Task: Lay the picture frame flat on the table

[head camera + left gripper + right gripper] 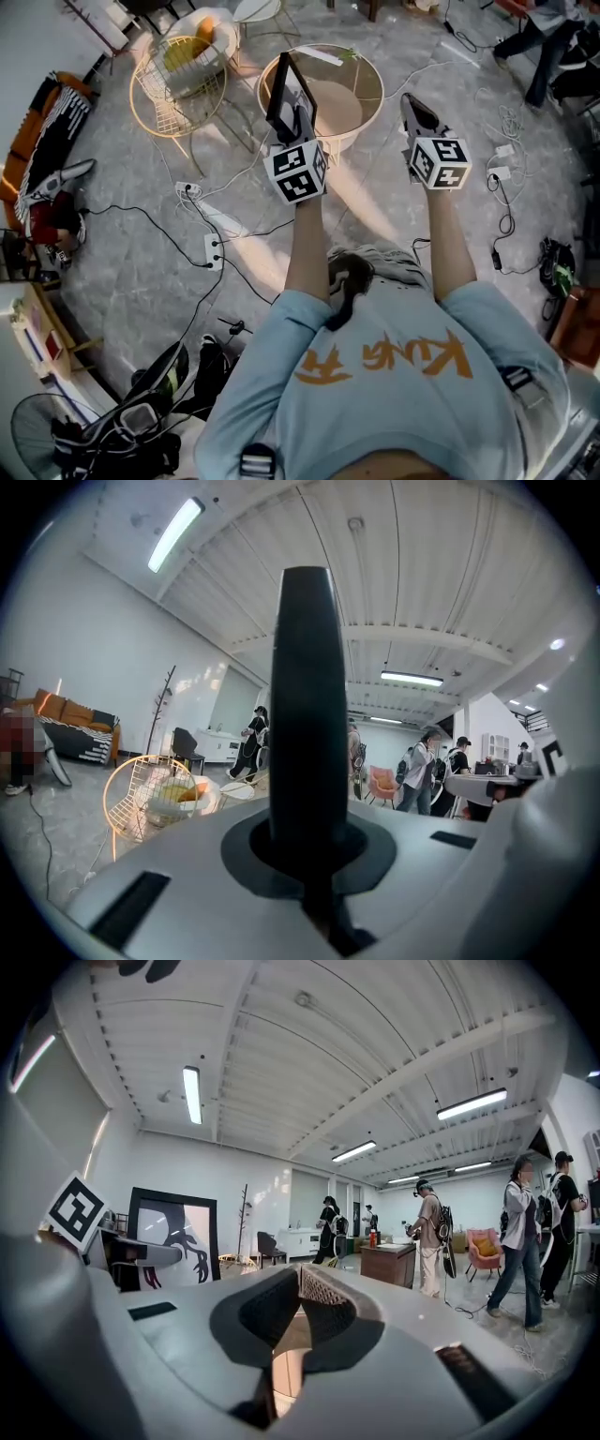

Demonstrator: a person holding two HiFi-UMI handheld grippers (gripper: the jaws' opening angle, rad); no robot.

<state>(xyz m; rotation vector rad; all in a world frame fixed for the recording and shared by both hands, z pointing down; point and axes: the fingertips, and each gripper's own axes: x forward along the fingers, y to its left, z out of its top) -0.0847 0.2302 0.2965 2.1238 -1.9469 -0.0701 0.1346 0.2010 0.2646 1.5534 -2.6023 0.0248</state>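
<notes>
The picture frame (289, 89) is black-edged and stands upright over the round table (367, 73), with my left gripper (299, 120) shut on its lower edge. Its edge rises as a dark bar (307, 696) in the left gripper view, straight out of the closed jaws of the left gripper (309, 853). The right gripper view shows the frame's face (174, 1237), a black figure on white. My right gripper (413, 106) hovers to the right of the table, a short way from the frame. In its own view the right gripper (301, 1290) has its jaws together and holds nothing.
A gold wire chair (180, 82) with a yellow cushion stands left of the table. Cables and power strips (215, 250) lie on the marble floor. Bags and a fan (42, 436) sit at the lower left. Several people (525, 1232) stand farther off in the room.
</notes>
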